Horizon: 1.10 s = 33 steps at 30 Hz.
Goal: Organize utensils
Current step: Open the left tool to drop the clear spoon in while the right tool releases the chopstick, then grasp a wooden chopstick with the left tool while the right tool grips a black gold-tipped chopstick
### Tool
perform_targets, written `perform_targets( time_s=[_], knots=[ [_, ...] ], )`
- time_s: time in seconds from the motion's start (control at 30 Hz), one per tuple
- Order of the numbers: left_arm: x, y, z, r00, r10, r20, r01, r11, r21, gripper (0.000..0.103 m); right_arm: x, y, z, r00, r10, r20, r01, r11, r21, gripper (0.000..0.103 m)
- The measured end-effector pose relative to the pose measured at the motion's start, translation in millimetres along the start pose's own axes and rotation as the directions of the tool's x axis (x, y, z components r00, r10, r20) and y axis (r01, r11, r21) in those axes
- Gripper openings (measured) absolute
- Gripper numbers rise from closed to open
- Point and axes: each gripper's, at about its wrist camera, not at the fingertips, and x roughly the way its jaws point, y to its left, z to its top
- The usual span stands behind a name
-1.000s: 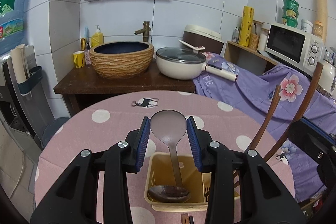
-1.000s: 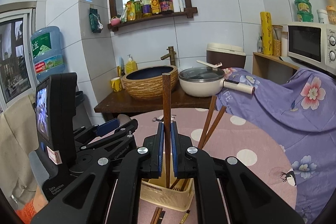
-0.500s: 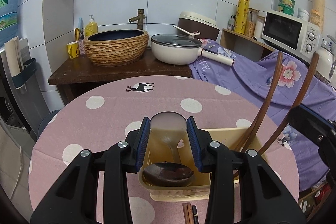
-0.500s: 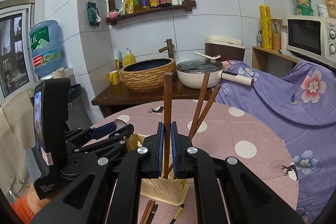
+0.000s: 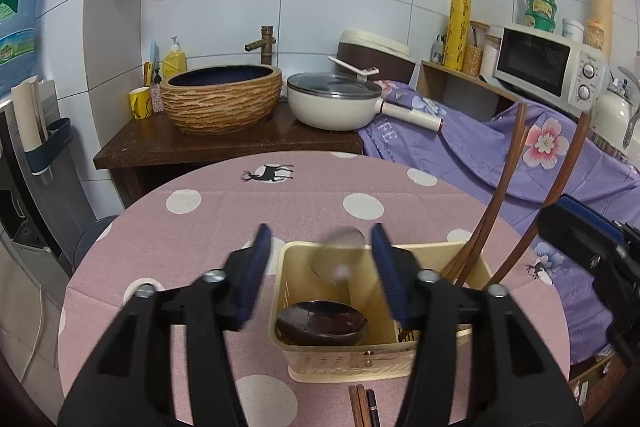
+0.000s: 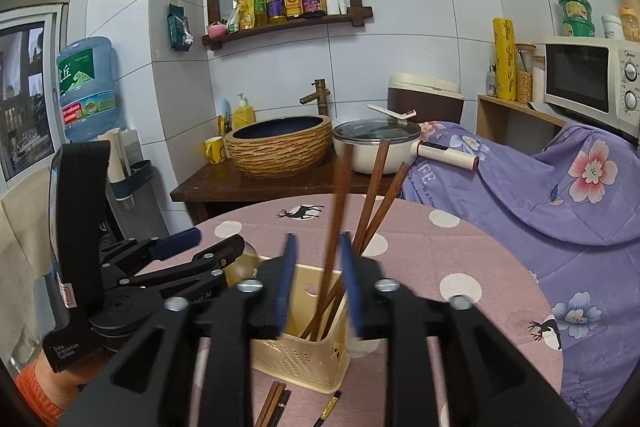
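Right wrist: my right gripper (image 6: 318, 277) is opening, chopstick (image 6: 335, 227) freed between my fingers; left gripper (image 5: 320, 267) opening over the spoon (image 5: 338, 263); I should withdraw straight back.

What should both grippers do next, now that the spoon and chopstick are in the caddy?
Probably draw both back and up, clear of the caddy. The left gripper is opening with the spoon loose between its pads, and the right gripper is opening off the chopstick, which leans inside. More chopsticks lie on the table to collect.
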Motion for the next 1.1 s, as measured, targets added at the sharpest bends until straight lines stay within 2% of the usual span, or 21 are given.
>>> perform_targets(
  time_s=[0.07, 0.33, 0.5, 0.7, 0.8, 0.93, 1.0, 1.1],
  knots=[
    [-9.9, 2.7, 1.3, 0.999, 0.005, 0.031, -0.005, 1.0, -0.014, 0.072, -5.0, 0.3, -0.8, 1.0, -0.008, 0.023, 0.009, 1.0, -0.007, 0.04],
    [-48.9, 19.3, -8.4, 0.997, 0.026, 0.071, -0.022, 0.998, -0.054, 0.089, -34.1, -5.8, -8.8, 0.998, -0.041, 0.037, 0.04, 0.999, 0.008, 0.048],
    [-68.5, 31.0, -33.0, 0.998, 0.05, 0.046, -0.046, 0.995, -0.083, 0.092, -48.7, -11.3, -29.0, 0.999, -0.043, -0.027, 0.045, 0.998, 0.045, 0.049],
    [-75.9, 36.5, -73.4, 0.997, 0.068, -0.04, -0.07, 0.996, -0.058, 0.092, -47.7, -13.6, -63.5, 0.989, -0.024, -0.147, 0.034, 0.997, 0.064, 0.049],
    [-72.4, 33.4, -99.0, 0.991, 0.098, -0.09, -0.098, 0.995, -0.003, 0.092, -35.2, -14.5, -83.1, 0.967, -0.018, -0.253, 0.038, 0.996, 0.078, 0.049],
    [-60.4, 31.4, -132.9, 0.979, 0.083, -0.185, -0.081, 0.997, 0.017, 0.092, -8.3, -16.3, -114.8, 0.908, 0.009, -0.42, 0.049, 0.991, 0.127, 0.049],
    [-55.4, 29.4, -145.9, 0.973, 0.071, -0.221, -0.07, 0.998, 0.012, 0.091, 1.1, -13.8, -126.9, 0.884, 0.029, -0.467, 0.048, 0.987, 0.151, 0.048],
    [-51.4, 22.0, -160.3, 0.966, 0.056, -0.253, -0.051, 0.998, 0.025, 0.086, 12.2, -6.2, -139.4, 0.862, 0.049, -0.504, 0.039, 0.986, 0.164, 0.045]
  ],
)
